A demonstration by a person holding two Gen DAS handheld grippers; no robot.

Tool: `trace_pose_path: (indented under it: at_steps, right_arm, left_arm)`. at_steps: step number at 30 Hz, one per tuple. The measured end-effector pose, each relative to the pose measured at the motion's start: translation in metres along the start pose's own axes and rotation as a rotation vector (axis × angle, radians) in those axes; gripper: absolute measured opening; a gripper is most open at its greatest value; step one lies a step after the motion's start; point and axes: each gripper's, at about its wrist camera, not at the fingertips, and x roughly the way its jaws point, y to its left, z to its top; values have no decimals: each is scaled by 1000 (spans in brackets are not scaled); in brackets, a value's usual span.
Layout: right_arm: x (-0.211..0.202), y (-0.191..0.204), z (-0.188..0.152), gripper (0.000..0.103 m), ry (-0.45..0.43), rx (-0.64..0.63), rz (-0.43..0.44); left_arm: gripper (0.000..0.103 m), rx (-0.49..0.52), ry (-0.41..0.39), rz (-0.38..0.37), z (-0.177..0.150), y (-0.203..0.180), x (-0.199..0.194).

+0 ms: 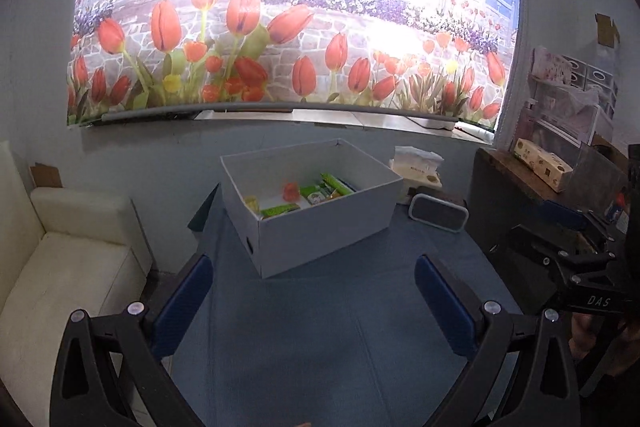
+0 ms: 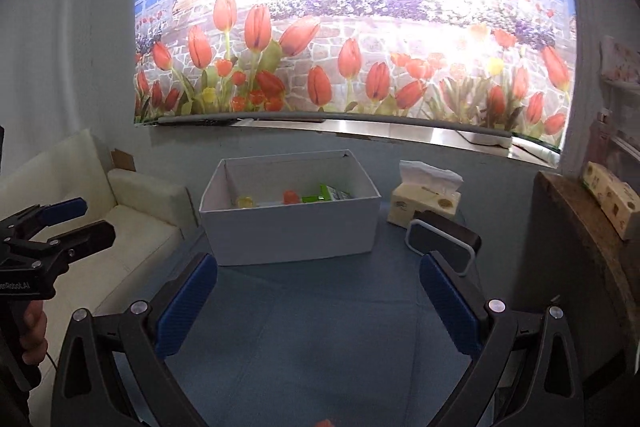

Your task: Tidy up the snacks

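The white box [image 1: 316, 203] sits at the centre of both wrist views, straight ahead of both tools on the blue table [image 1: 340, 327]. Its snacks [image 1: 316, 193] lie low inside: green packets, an orange piece and a yellow piece.

Your left hand-held gripper [image 1: 314, 303] has its jaws spread wide and holds nothing; the same goes for your right hand-held gripper [image 2: 318, 303].

The box's long side runs across the right view but skews diagonally in the left view. Neither hand looks clearly nearer. I see only a sliver of orange at each frame's bottom edge, perhaps a loose snack.
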Motion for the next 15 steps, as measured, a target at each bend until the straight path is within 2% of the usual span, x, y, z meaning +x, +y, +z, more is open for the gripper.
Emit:
trace_pose_path:
  at_steps: [2, 3, 6, 11, 15]
  right_arm:
    - [-16, -5, -13, 103, 21, 27, -82]
    - [-23, -8, -20, 103, 32, 41, -92]
    - [-42, -15, -35, 103, 90, 80, 0]
    - [-66, -18, -47, 103, 117, 110, 50]
    - [-77, -13, -48, 103, 120, 108, 70]
  left_arm:
    - [103, -11, 23, 10, -12, 0, -10]
    - [103, -5, 50, 8, -19, -2, -13]
    - [103, 5, 88, -16, -34, -6, -25]
    - [103, -21, 130, -60, -43, -12, -43]
    - [103, -15, 119, -70, -38, -15, -54]
